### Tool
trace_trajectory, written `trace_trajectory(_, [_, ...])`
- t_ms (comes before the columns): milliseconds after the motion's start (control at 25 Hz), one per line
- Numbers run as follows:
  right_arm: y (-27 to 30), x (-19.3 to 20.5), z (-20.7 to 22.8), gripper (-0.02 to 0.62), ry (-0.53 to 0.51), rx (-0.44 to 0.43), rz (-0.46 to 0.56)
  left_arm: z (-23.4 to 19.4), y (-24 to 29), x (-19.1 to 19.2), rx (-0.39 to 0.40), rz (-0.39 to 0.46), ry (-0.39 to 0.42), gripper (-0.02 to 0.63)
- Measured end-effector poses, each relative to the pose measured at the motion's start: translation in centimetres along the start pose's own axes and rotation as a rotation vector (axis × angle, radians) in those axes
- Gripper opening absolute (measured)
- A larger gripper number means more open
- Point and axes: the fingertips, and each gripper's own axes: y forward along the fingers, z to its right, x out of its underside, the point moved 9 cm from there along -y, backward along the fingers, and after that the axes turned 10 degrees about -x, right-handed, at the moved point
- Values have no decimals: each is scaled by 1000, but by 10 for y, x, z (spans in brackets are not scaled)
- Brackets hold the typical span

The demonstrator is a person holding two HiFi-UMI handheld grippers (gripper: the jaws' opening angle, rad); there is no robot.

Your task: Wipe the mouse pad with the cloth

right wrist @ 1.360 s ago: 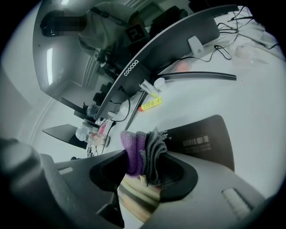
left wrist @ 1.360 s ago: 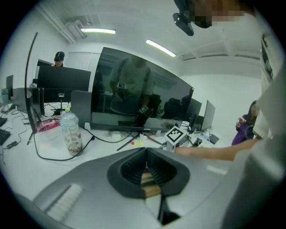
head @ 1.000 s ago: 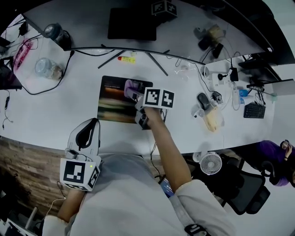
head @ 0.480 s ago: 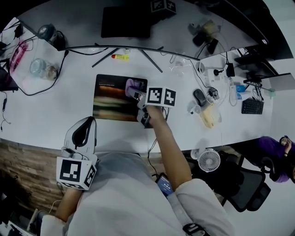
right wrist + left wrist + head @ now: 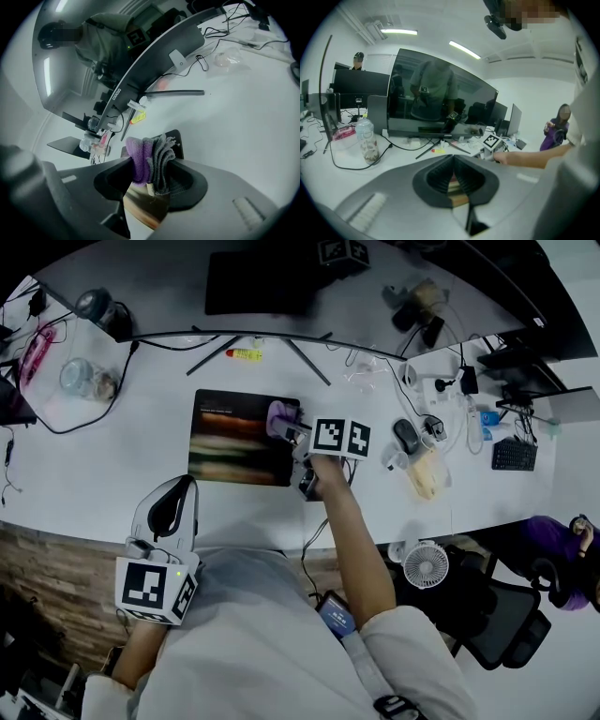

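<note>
The white table (image 5: pixel 112 465) carried the dark mouse pad (image 5: pixel 234 451) near its front edge. The right claw (image 5: pixel 151 171) pinched the folded purple-and-grey cloth (image 5: pixel 140 157) at the pad's far right corner, evidently for wiping. The left claw (image 5: pixel 453 178) was pressed together, empty, and held off the table's front edge, clear of the work.

Head view: from overhead, facing steeply down on the white desk (image 5: pixel 94 474). Left gripper view: held back off the near edge, facing the monitor (image 5: pixel 436 93). Right gripper view: rolled, close above the mouse pad (image 5: pixel 143 206). Shared by all: yellow marker (image 5: pixel 244 355).
</note>
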Motion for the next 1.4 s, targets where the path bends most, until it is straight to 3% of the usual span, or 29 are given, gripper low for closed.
trace_trajectory(760, [-25,3,2,204,6,27,15,2,-5,-3,8,17,-4,0])
trace_trajectory(1400, [32,30,-67,206,-34,-113,-37,-29,-29,5,-61,28,-48,0])
